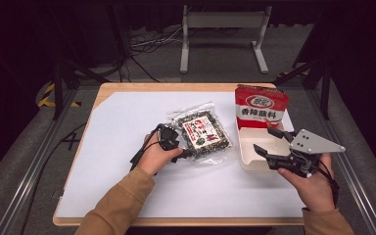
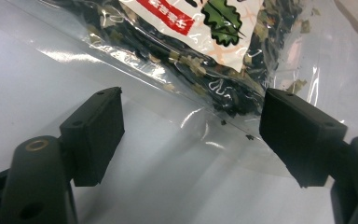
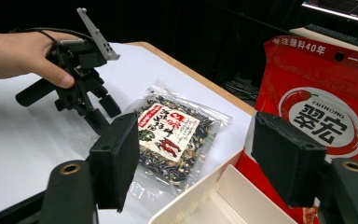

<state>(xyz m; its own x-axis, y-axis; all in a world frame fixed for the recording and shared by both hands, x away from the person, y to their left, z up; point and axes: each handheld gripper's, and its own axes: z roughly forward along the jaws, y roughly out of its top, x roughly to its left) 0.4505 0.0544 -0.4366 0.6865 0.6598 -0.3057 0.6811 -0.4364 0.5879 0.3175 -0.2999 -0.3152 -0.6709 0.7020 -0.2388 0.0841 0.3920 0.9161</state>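
Clear packet (image 1: 203,133) of dark dried bits, flat on the white-covered tabletop (image 1: 112,122), near its middle, long axis running away from the person and slightly leftward in the high view. At the packet's near-left corner, left tool (image 1: 186,152), jaws spread wide and straddling the clear sealed edge (image 2: 200,126) without pressing it; nothing pinched. Just right of the packet, white tray (image 1: 247,159), and behind it a red pouch (image 1: 260,106) standing upright. Over the tray's near end, right tool (image 1: 270,142), jaws likewise spread and empty, aimed toward the pouch. Left tool plainly the nearer to the packet; a closing there would likely catch film only, not the contents.

From the left tool's own camera: the seam lying between the pads (image 2: 98,130), the dark fill starting just beyond them. From the right tool's camera: the left hand (image 3: 23,53) tilted down at the packet's far corner, plus the pouch's logo up close.
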